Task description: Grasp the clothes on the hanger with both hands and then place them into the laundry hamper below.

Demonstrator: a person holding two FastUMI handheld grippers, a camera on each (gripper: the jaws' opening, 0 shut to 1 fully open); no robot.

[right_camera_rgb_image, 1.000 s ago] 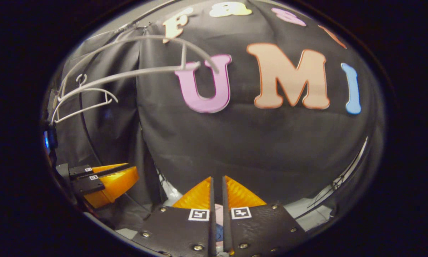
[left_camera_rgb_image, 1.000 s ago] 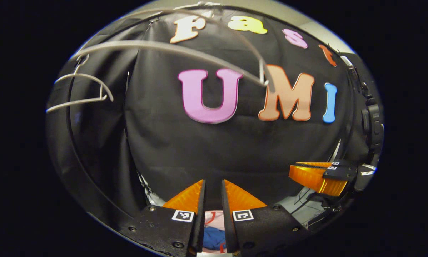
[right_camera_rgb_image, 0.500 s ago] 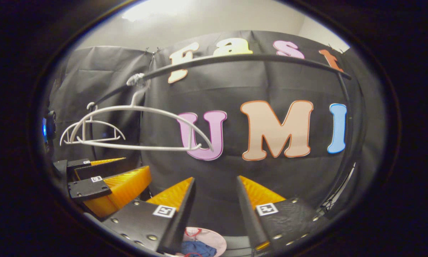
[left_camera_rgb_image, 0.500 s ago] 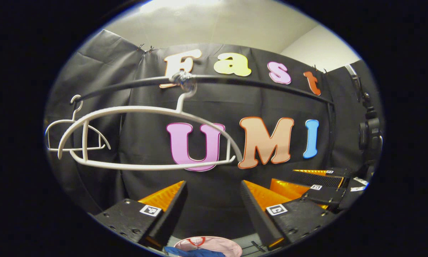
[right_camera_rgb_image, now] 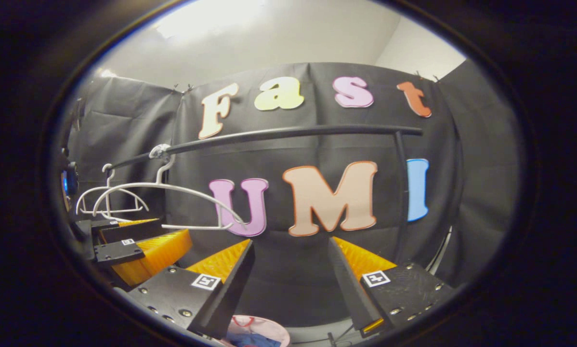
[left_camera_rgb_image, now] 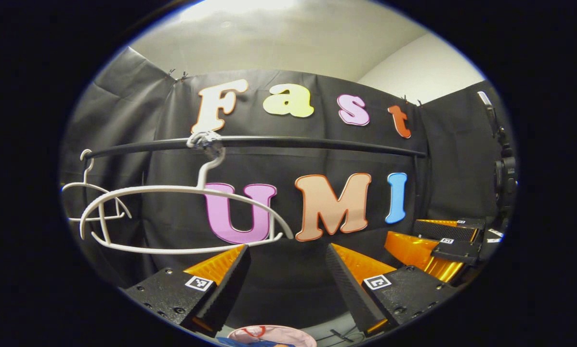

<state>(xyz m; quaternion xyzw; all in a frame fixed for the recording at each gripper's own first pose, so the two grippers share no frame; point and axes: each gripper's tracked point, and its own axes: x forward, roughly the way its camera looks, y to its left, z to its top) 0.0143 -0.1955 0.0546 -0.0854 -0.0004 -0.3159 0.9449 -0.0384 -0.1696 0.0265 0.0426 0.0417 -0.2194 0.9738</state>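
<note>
1. At six o'clock in the left gripper view, we see the laundry hamper (left_camera_rgb_image: 271,333) cut off by the edge; just its pink rim shows.
2. Its blue contents (right_camera_rgb_image: 250,340) in the right gripper view are possibly the clothes; too little shows to tell.
3. At nine o'clock, the farther hanger (left_camera_rgb_image: 92,200) sits partly behind the nearer hanger (left_camera_rgb_image: 187,219).

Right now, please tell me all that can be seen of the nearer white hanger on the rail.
The nearer white hanger looks like pale plastic: a curved hook, an arched shoulder bar, a lower crossbar and short struts joining them near each end. It carries no clothes. Its hook sits over the black rail, where something pale is wrapped around it. It hangs slightly tilted, in front of the black cloth wall, apart from both open grippers. A second white hanger hangs behind it, farther along the rail.
</note>
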